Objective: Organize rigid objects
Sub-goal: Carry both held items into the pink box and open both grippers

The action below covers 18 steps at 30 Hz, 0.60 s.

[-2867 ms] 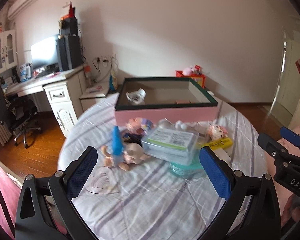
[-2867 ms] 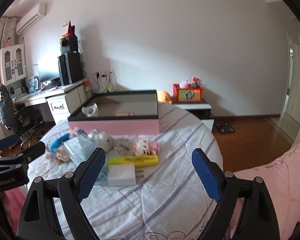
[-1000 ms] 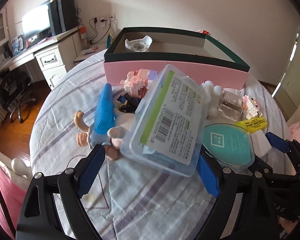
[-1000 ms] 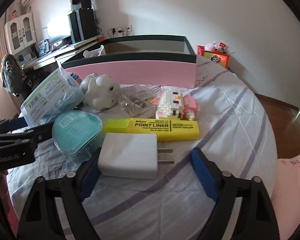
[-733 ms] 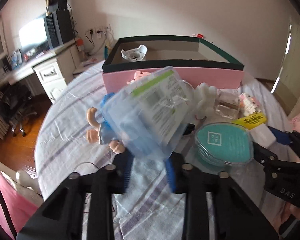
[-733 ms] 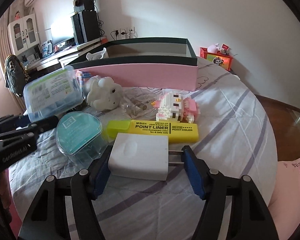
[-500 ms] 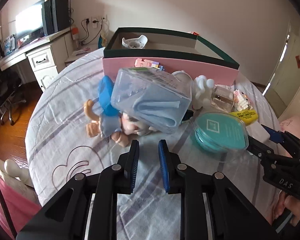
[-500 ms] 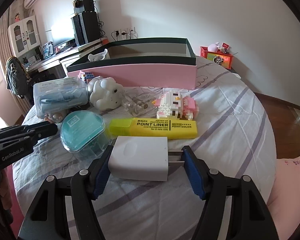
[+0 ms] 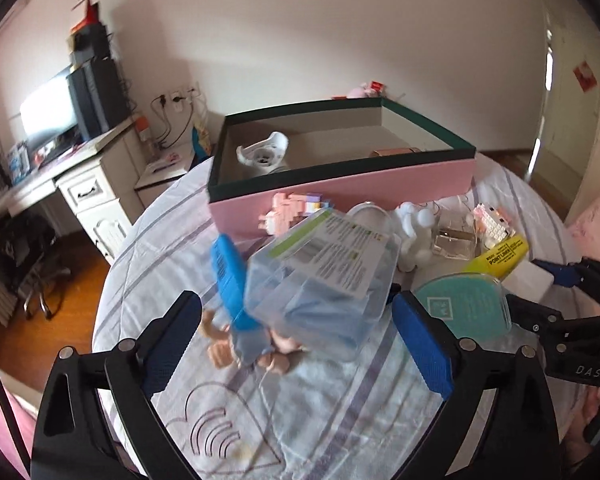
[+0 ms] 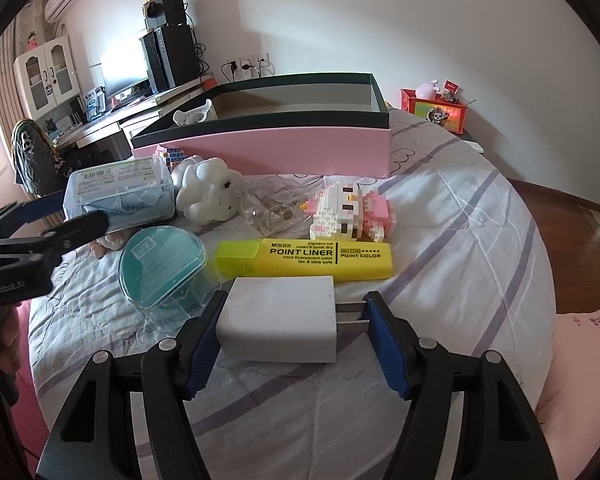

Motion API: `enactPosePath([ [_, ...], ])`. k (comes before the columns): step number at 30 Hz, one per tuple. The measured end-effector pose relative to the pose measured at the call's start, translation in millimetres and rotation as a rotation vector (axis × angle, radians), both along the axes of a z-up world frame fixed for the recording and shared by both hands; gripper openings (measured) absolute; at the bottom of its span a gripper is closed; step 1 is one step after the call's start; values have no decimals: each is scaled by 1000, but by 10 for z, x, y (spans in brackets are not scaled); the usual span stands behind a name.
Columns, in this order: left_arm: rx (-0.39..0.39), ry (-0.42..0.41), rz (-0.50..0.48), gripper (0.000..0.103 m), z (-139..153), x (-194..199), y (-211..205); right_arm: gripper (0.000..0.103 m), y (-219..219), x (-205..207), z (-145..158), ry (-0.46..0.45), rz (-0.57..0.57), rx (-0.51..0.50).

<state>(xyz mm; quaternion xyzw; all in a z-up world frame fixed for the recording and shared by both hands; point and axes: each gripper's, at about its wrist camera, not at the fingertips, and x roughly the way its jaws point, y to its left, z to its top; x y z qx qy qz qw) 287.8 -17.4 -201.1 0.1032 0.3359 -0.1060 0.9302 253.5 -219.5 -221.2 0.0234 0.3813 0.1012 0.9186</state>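
Observation:
My left gripper (image 9: pixel 296 320) is opening wide around a clear plastic box with a green label (image 9: pixel 324 280). The box is tilted and leans on a blue doll (image 9: pixel 232 280); the pads do not press on it. My right gripper (image 10: pixel 296 308) is shut on a white charger (image 10: pixel 276 316), one pad on its body and one on its prongs. Behind the charger lie a yellow highlighter (image 10: pixel 308 260) and a teal container (image 10: pixel 160 260). The pink box with a green rim (image 10: pixel 260 148) stands at the back of the table.
A pink-and-white block figure (image 10: pixel 348 208), a white toy (image 10: pixel 208 192) and a clear bottle (image 10: pixel 268 204) lie before the pink box. A white item (image 9: pixel 264 152) lies inside it. A desk and chair stand to the left. The table's edge curves near on the right.
The left jaws shut below the clear box, then sprang wide again, and the box tipped over onto the doll. The right jaws closed onto the charger and have held still since.

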Motion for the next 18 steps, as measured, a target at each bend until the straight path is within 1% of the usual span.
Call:
enactPosePath([
  [3,24,10,-24,97,-37,96,-113,69,0,23,11,-2,3,3],
  [4,25,15,-32,89,-47,120,-146,69,-2,34,19,-5,4,5],
  [5,29,15,-38,77,-61,140,-180,69,-4,38,23,-7,4,7],
  [6,42,18,-37,76,-83,156,-212,69,-7,44,29,-8,4,8],
  [8,48,15,-43,68,-104,149,-245,69,-15,46,49,-13,5,9],
  [11,13,8,-34,66,-79,107,-212,69,-43,36,118,-33,4,12],
  [14,-9,-19,-33,65,11,69,-186,69,-54,54,236,-62,7,13],
  [18,-61,-50,-39,65,175,50,-168,69,-54,122,439,-110,19,12],
])
